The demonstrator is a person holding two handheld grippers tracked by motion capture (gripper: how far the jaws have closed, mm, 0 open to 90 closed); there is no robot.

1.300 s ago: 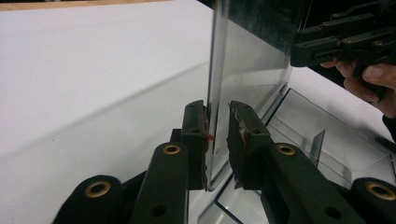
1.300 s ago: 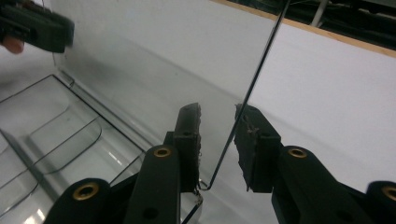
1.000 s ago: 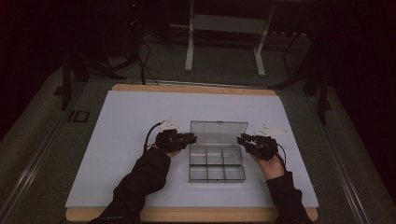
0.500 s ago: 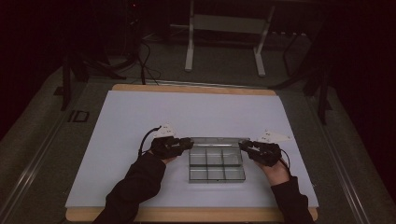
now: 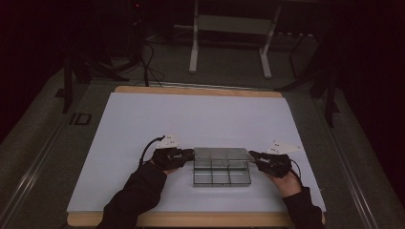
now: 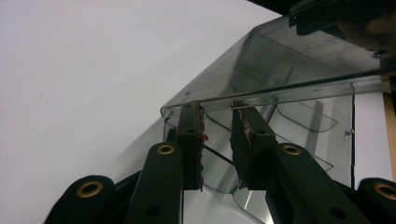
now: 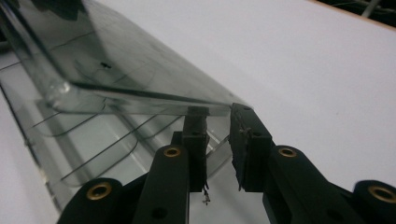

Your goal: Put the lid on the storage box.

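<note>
A clear, smoky-grey plastic organiser box (image 5: pixel 221 171) with small divided compartments sits on the white-covered table (image 5: pixel 143 119), near its front edge and squarely in front of you. Its hinged transparent lid (image 5: pixel 220 153) is tipped down over the compartments and looks almost shut, though not yet flat.

Your left claw (image 5: pixel 187 154) is at the box's left end and your right claw (image 5: pixel 254 156) at its right end, each pointing inward toward the other. The box's long axis runs side to side between them, so both hands are equally near.

In the left gripper view, the left claw (image 6: pixel 219 140) is nearly together, with the lid's front rim (image 6: pixel 261 95) just above its tips; whether the pads pinch the rim is hard to tell. In the right gripper view, the right claw (image 7: pixel 217 140) has just been closing and is also drawn nearly together, its tips under the lid's corner edge (image 7: pixel 140 100).

The lid probably needs pressing straight down from both ends evenly.
</note>
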